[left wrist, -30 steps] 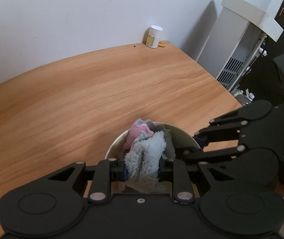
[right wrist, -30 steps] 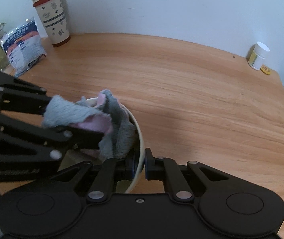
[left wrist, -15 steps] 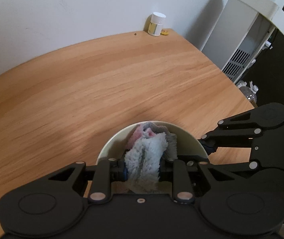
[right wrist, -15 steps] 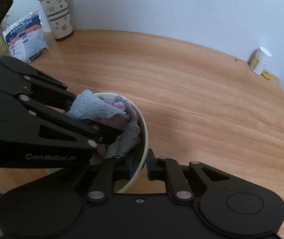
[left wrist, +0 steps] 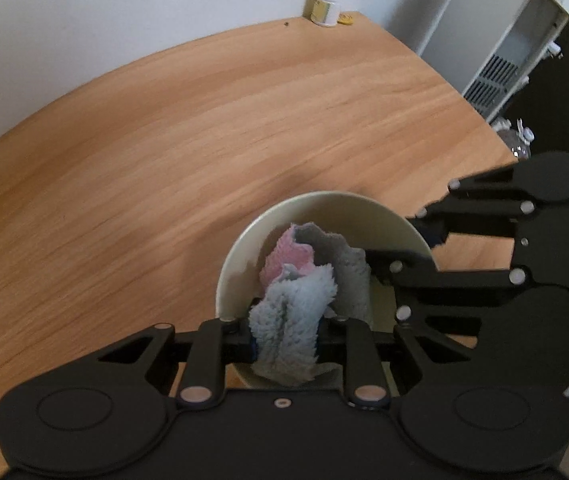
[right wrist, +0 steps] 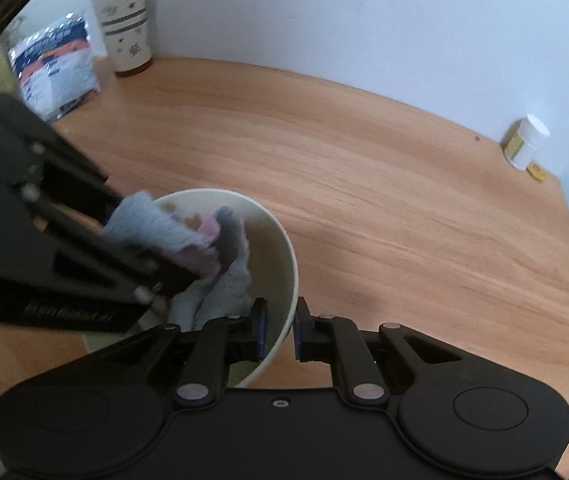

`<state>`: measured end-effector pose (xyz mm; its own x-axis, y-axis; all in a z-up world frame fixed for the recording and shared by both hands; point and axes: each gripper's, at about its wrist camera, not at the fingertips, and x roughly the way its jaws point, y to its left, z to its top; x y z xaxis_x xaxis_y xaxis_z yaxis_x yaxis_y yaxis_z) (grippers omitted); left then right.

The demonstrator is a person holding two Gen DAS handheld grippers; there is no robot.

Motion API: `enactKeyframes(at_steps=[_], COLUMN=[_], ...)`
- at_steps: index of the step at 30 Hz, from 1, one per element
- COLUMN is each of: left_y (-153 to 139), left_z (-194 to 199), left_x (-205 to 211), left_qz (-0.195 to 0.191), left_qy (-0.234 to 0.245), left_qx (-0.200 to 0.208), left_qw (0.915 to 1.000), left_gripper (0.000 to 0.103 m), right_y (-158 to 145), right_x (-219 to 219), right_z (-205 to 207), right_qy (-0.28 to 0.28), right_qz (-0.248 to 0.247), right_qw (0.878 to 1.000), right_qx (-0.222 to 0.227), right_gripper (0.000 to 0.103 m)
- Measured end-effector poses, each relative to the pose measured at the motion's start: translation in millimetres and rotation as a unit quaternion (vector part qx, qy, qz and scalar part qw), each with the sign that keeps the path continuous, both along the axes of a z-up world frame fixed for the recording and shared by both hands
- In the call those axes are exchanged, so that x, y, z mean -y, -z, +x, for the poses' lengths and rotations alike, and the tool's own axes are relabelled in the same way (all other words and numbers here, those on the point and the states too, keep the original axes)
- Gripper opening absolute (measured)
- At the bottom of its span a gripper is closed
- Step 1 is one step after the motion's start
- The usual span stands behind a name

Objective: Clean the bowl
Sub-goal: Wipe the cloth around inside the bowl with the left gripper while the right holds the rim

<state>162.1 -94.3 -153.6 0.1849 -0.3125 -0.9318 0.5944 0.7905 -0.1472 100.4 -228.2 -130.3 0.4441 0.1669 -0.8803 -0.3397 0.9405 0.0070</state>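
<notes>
A cream bowl stands on the wooden table near its front edge; it also shows in the right wrist view. My left gripper is shut on a fluffy grey, blue and pink cloth, which hangs down inside the bowl. In the right wrist view the cloth lies against the bowl's inner left side. My right gripper is shut on the bowl's near rim, one finger inside, one outside. It shows at the right of the left wrist view.
A white pill bottle with a yellow lid beside it stands at the table's far corner by the wall; it also shows in the right wrist view. A red-lidded cup and a foil bag stand at the far left. A white cabinet stands past the table's right edge.
The left gripper has risen and pulled back, with the cloth moving deeper into the bowl and across its inside. The right gripper keeps its hold on the rim.
</notes>
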Motion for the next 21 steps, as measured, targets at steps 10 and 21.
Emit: enactKeyframes(at_steps=[10, 21], left_y=[-17, -8], left_z=[-10, -15], left_x=[-10, 1], left_qz=[0.005, 0.021], left_qy=[0.012, 0.042], left_qx=[0.008, 0.079], left_qw=[0.9999, 0.9958], left_gripper=[0.020, 0.020], right_y=[0, -2], right_x=[-3, -4], right_z=[5, 0], right_qy=[-0.018, -0.046], right_qz=[-0.010, 0.000], right_qw=[1.000, 0.999], right_qx=[-0.004, -0.001], right_gripper=[0.014, 0.014])
